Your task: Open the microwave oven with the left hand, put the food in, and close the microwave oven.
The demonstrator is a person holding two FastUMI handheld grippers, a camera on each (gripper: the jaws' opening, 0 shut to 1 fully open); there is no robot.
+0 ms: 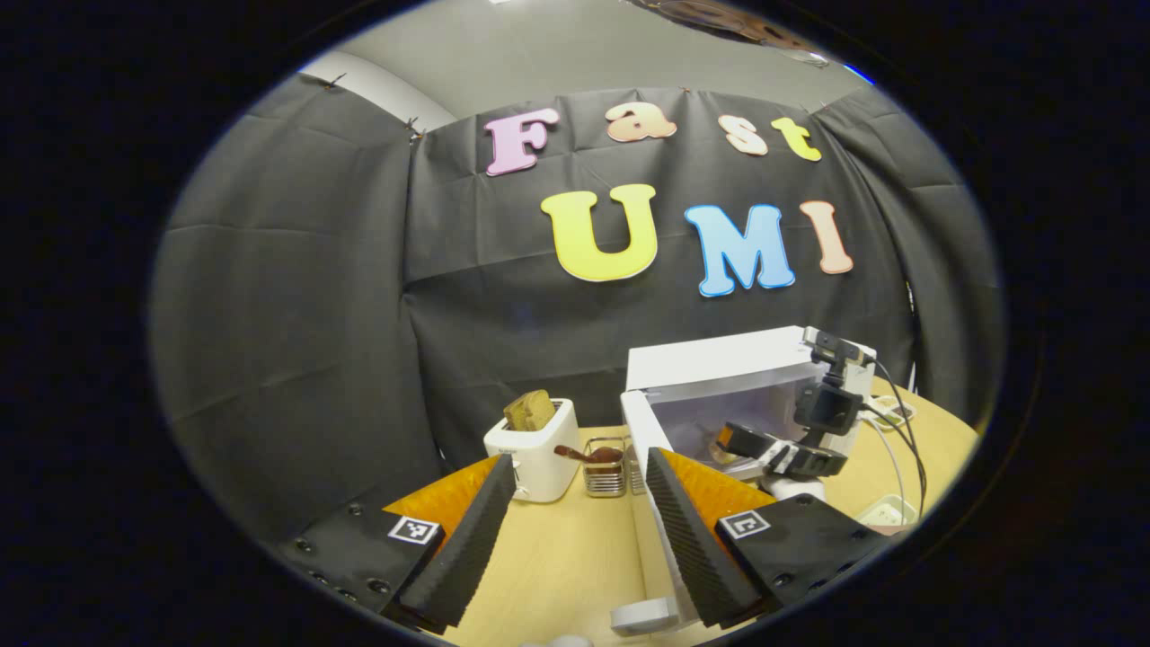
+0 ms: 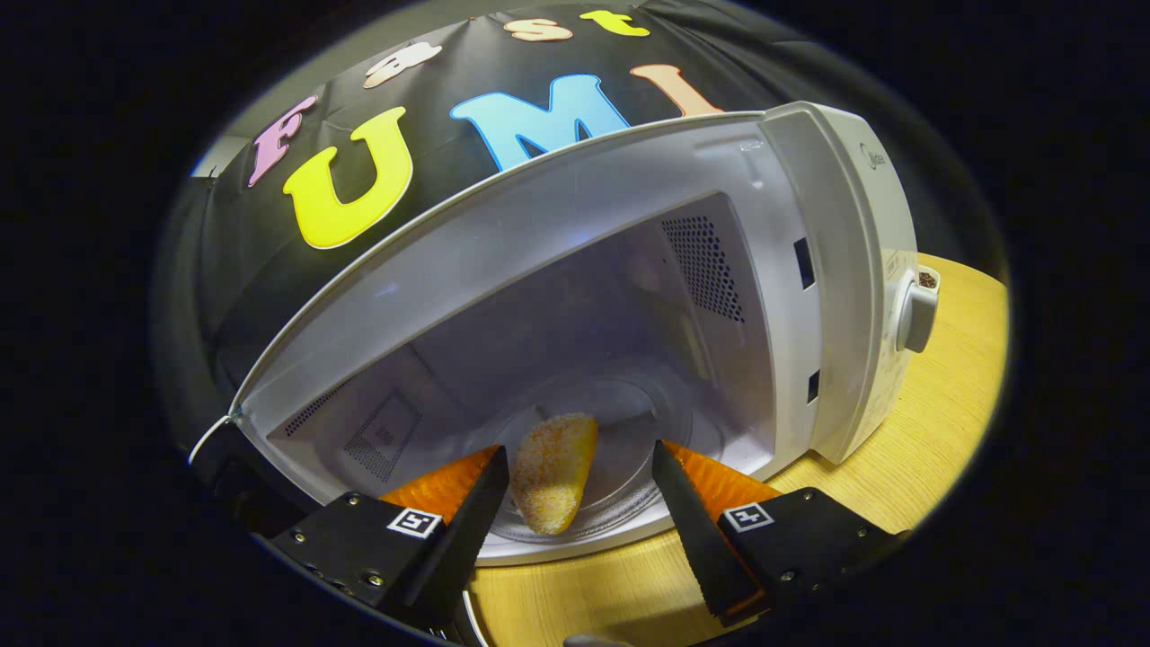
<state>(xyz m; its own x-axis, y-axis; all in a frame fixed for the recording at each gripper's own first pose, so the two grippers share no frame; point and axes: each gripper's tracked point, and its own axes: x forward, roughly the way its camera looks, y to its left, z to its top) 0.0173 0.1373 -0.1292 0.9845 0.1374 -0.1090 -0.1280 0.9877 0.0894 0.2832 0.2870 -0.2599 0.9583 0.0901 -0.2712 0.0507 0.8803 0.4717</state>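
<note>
The white microwave (image 1: pixel 719 368) stands on the table with its door (image 1: pixel 640 427) swung open. In the right gripper view its cavity (image 2: pixel 629 296) is right ahead. A golden breaded piece of food (image 2: pixel 552 472) lies on the glass turntable (image 2: pixel 629 476). My right gripper (image 2: pixel 579 454) is open at the cavity's mouth, with the food between its fingers, close to the left one. In the left gripper view the right gripper (image 1: pixel 782 449) reaches into the oven. My left gripper (image 1: pixel 579 460) is open and holds nothing. The door's edge runs just behind its right finger.
A white toaster (image 1: pixel 535 463) with a slice of bread (image 1: pixel 530 409) stands left of the microwave, beside a small wire basket (image 1: pixel 605 472). Cables and a white power strip (image 1: pixel 885 514) lie on the wooden table (image 1: pixel 566 557) to the right. The microwave's knob (image 2: pixel 916 314) faces right.
</note>
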